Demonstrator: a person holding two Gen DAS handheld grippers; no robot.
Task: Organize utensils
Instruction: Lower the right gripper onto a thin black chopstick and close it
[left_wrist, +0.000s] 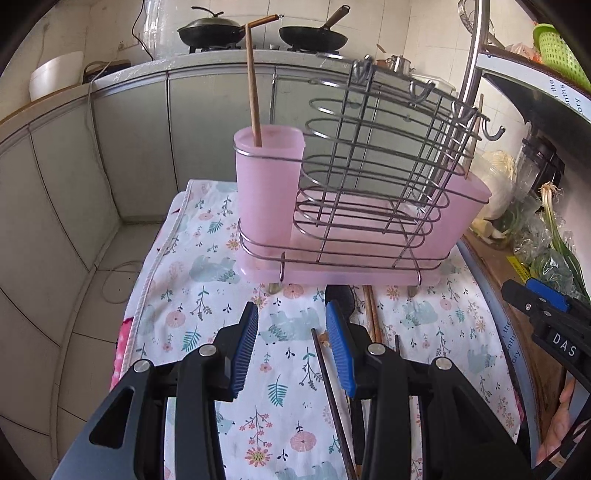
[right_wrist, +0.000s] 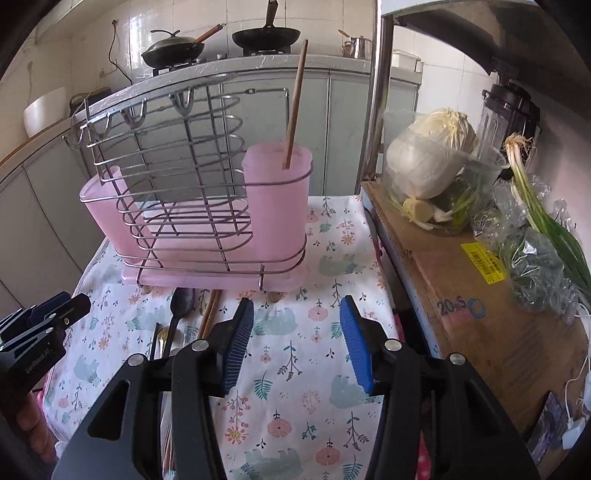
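A wire utensil rack (left_wrist: 373, 177) with pink plastic cups stands on the floral cloth (left_wrist: 207, 317); it also shows in the right wrist view (right_wrist: 192, 206). One wooden chopstick (left_wrist: 253, 96) stands in the left pink cup (left_wrist: 267, 192), and one wooden chopstick (right_wrist: 294, 110) stands in the right pink cup (right_wrist: 277, 214). Loose utensils lie on the cloth in front of the rack: a dark spoon (right_wrist: 177, 314), wooden chopsticks (right_wrist: 208, 317) and a dark chopstick (left_wrist: 330, 402). My left gripper (left_wrist: 291, 350) is open and empty above them. My right gripper (right_wrist: 295, 339) is open and empty over bare cloth.
A cardboard box (right_wrist: 480, 302) at the right carries a cabbage (right_wrist: 432, 155), green onions (right_wrist: 535, 206) and a blender (right_wrist: 509, 110). Behind is a counter with two woks (right_wrist: 173, 50). A metal post (right_wrist: 376, 96) stands right of the rack. The floor drops off at the left (left_wrist: 74, 280).
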